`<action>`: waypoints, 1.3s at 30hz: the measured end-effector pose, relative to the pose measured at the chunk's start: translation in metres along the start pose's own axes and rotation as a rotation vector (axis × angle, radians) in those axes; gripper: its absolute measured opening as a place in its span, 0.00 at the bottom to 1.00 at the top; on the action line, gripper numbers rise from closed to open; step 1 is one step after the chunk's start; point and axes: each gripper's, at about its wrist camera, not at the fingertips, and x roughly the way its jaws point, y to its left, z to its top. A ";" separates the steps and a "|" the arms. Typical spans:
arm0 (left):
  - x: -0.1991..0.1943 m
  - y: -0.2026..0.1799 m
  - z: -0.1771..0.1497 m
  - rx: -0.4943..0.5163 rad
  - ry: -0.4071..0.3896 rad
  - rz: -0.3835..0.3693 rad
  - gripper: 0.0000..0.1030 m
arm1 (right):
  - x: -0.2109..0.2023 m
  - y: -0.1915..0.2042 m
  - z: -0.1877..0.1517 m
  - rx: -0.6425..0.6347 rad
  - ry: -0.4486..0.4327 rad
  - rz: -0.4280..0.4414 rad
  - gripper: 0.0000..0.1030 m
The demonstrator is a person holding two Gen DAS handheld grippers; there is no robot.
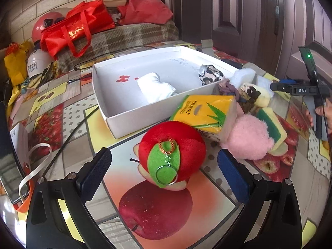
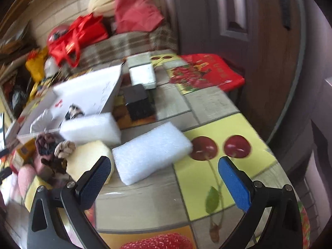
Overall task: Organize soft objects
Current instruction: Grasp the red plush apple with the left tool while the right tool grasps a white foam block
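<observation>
A white box (image 1: 116,122) holds a white cloth (image 1: 155,87) and a patterned cloth (image 1: 209,74). In front of it lie a red plush apple (image 1: 182,143), a yellow tissue pack (image 1: 207,110), a pink plush (image 1: 249,137) and a green-yellow sponge (image 1: 271,124). My left gripper (image 1: 164,166) is open, its fingers on either side of the apple, not touching. My right gripper (image 2: 164,176) is open and empty, just in front of a white foam block (image 2: 151,151). A second foam block (image 2: 91,127) and a cream sponge (image 2: 87,159) lie to its left.
The box (image 2: 87,91) also shows in the right wrist view. A dark block (image 2: 138,101) and a white block (image 2: 143,75) stand behind the foam. Red bags (image 1: 76,29) sit on a plaid bench at the back. A cable (image 1: 72,134) runs across the table on the left.
</observation>
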 end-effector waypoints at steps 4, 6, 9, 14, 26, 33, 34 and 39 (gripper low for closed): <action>0.010 -0.005 0.000 0.025 0.054 -0.018 1.00 | 0.016 0.014 0.005 -0.144 0.050 -0.064 1.00; 0.014 -0.004 0.000 0.022 0.077 -0.026 1.00 | 0.024 0.013 0.008 -0.164 0.075 -0.064 1.00; 0.023 -0.003 -0.002 0.024 0.120 -0.045 0.99 | 0.040 0.013 0.011 -0.183 0.136 -0.037 1.00; 0.026 -0.003 -0.002 0.019 0.132 -0.077 0.59 | 0.038 0.009 0.014 -0.165 0.127 -0.014 0.91; -0.045 -0.014 -0.006 0.027 -0.231 0.187 0.56 | -0.066 0.010 -0.022 0.024 -0.301 -0.119 0.92; -0.053 -0.015 -0.006 -0.059 -0.314 0.218 0.57 | -0.068 0.042 -0.022 0.038 -0.339 -0.088 0.92; -0.053 -0.016 -0.006 -0.072 -0.315 0.218 0.57 | -0.066 0.046 -0.021 0.038 -0.339 -0.080 0.92; -0.041 -0.012 0.004 -0.134 -0.307 0.209 0.57 | -0.055 0.073 -0.015 0.006 -0.362 -0.078 0.92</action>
